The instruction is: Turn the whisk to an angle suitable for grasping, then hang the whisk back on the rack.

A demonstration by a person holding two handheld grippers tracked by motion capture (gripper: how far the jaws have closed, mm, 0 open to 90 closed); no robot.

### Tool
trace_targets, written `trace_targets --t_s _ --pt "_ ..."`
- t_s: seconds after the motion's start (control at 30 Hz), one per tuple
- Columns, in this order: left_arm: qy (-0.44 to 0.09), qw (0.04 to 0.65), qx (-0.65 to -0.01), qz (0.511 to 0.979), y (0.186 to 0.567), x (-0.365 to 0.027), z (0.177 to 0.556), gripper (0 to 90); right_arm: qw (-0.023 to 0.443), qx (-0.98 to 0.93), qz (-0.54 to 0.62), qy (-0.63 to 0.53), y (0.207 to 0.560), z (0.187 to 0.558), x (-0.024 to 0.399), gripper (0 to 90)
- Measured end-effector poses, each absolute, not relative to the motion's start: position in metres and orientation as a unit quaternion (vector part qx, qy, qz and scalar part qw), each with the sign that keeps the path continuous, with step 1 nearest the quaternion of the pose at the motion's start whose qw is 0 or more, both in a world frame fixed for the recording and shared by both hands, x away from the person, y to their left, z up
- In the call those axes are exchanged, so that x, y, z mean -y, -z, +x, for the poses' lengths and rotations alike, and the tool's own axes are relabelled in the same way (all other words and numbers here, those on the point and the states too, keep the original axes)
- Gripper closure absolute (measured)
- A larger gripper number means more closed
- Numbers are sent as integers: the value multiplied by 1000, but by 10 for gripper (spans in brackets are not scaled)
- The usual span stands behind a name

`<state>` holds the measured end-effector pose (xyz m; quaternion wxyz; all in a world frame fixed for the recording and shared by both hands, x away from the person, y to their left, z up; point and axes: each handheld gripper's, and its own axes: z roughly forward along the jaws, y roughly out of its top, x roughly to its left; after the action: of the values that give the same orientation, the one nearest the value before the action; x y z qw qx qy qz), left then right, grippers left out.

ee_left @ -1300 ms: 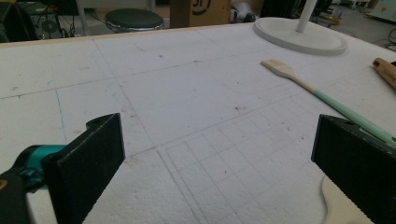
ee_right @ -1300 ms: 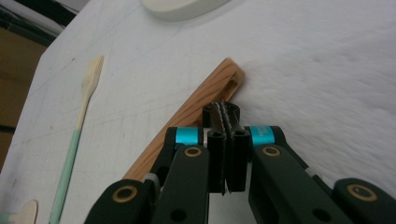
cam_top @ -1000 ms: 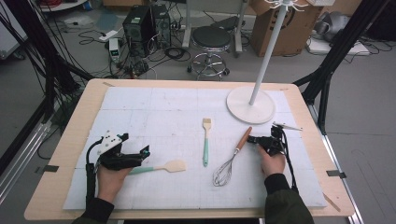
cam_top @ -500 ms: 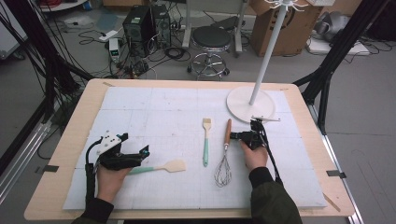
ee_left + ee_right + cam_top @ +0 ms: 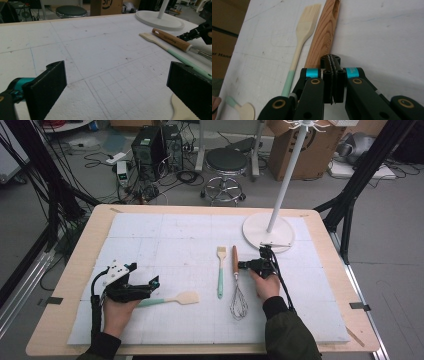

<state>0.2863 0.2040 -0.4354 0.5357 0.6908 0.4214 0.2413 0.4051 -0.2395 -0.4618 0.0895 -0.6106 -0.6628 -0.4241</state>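
A whisk with a wooden handle (image 5: 234, 261) lies mid-table, parallel to a pastry brush (image 5: 220, 270) with a mint handle. My right gripper (image 5: 242, 265) is shut with nothing between its jaws, and its tip rests against the side of the whisk handle (image 5: 322, 37). The brush (image 5: 303, 35) lies just beyond. My left gripper (image 5: 152, 285) rests on the mat with its jaws wide open (image 5: 117, 90). A spatula (image 5: 175, 299) with a mint handle lies by it, its blade (image 5: 180, 112) under the right-hand jaw.
A white stand's round base (image 5: 267, 227) sits at the back right, just behind my right gripper. The white foam mat (image 5: 165, 235) covers most of the wooden table (image 5: 80, 260). A stool and cables stand on the floor beyond.
My right gripper has moved left, and the whisk has swung from tilted to lie straight beside the brush. The left gripper and spatula have stayed put.
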Motion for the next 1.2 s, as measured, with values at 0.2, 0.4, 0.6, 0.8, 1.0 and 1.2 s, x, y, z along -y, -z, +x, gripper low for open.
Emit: trace_targets --t_s 0.2,0.4,0.6,0.8,1.0,1.2 --pt "-241 535 -423 690 436 -205 286 34 100 683 -589 420 461 404 231 896" --pt "-242 537 -424 688 435 -207 285 34 74 685 -591 421 452 400 238 728" --pt "-243 536 -423 689 435 -207 285 34 85 670 -589 444 438 394 245 449" --pt "-242 537 -420 691 435 -206 286 33 97 683 -581 432 438 390 233 441" --pt "-238 548 -421 682 435 -208 290 34 97 695 -584 409 438 390 220 446" --pt "-239 549 -416 684 434 -209 288 33 74 722 -581 368 437 393 203 468"
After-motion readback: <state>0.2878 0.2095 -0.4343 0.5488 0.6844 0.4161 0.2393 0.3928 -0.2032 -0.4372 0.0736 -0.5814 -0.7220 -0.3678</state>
